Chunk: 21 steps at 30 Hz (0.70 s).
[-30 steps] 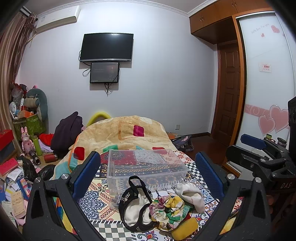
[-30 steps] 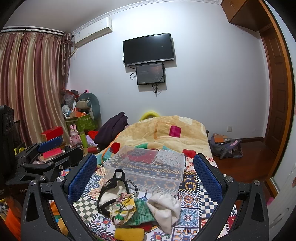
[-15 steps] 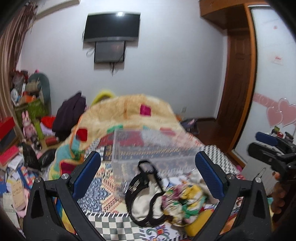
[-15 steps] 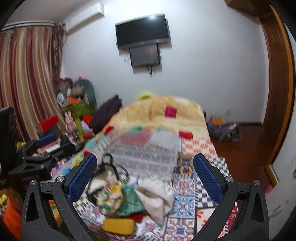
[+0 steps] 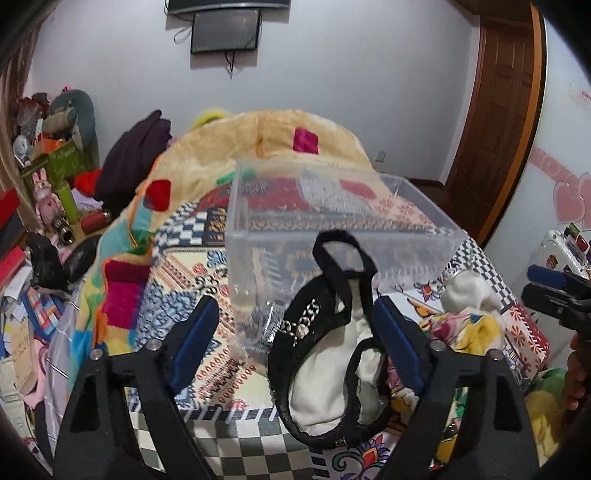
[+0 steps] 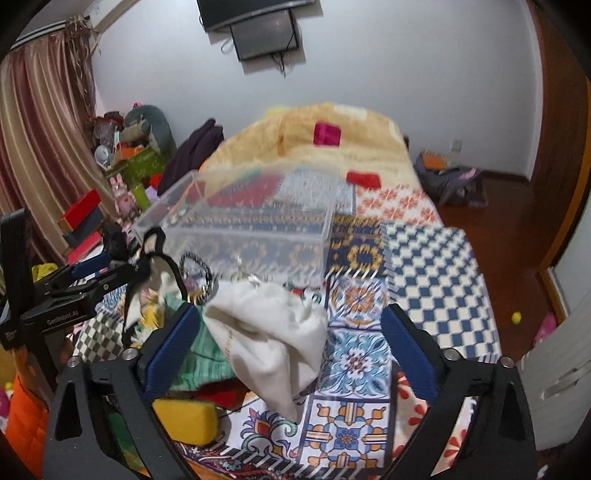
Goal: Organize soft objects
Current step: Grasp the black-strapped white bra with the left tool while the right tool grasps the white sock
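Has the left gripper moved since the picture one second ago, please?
Yes. The left gripper has come forward and down toward the bed: the clear box and black-trimmed garment loom larger, and the wall TV has slid to the top edge.

The left gripper (image 5: 295, 347) has a matte black frame with two wide arms, and each finger carries a blue ribbed pad (image 5: 194, 341). Small silver screws sit on the arms. The right gripper (image 6: 291, 350) is built the same, with blue pads (image 6: 171, 352). From the right wrist view, white lettering is printed on the left gripper's black side; it is hard to read.
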Tool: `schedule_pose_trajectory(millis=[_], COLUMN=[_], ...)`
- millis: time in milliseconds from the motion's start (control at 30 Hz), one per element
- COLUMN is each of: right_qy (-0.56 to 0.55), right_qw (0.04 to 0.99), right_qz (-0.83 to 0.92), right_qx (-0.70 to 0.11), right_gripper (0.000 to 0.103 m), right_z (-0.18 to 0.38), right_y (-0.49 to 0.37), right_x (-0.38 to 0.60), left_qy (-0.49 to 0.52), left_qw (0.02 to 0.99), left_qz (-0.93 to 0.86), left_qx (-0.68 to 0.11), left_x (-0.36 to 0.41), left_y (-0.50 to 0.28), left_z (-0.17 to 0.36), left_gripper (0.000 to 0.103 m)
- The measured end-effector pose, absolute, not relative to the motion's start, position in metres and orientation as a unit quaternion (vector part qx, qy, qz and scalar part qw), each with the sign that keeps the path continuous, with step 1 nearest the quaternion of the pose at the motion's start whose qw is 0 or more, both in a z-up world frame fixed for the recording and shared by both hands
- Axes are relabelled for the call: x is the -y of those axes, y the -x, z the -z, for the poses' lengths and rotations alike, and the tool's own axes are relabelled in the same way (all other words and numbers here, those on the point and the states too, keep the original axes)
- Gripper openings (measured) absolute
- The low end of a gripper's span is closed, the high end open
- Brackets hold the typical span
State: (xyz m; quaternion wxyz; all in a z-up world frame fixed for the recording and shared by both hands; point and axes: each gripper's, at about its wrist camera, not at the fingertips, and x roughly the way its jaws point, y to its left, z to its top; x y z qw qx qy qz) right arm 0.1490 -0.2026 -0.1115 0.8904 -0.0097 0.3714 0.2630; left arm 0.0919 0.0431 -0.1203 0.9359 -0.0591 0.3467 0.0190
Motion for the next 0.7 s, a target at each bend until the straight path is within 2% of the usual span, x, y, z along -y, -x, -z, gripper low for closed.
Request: schedule_pose_trajectory(millis=[167, 233, 333, 500, 700], right_qy=[0.004, 0.000, 0.005, 0.007, 0.001], right_qw=[0.873, 0.866, 0.859, 0.852, 0.857], right_qz=[-0.285, -0.295, -0.302, -0.306, -0.306], right_qx=[-0.397, -0.403, -0.413, -0.425, -0.414], right_gripper=[0.081, 0.076, 0.060, 0.030, 0.015], right_z=[0.125, 0.129, 0.135, 0.141, 0.136], right_y=[-0.159, -0.164, -0.168, -0.169, -0.164], right_x=[0.194, 0.191, 0.186, 0.184, 0.188], left_qy=[0.059, 0.059, 0.062, 0.065, 0.066], left_qw=[0.932, 0.931, 0.930, 0.932, 0.939], left_qz=[-0.003, 0.004, 0.009, 0.010, 0.012], left_qx=[-0.358, -0.360, -0.363, -0.356, -0.338], left_x=[-0.042, -0.042, -0.043, -0.044, -0.043], left_y=[-0.102, -0.104, -0.106, -0.103, -0.093], left_z=[0.130, 0.133, 0.136, 0.135, 0.125], left_gripper=[0.066, 0.055, 0.039, 0.028, 0.017])
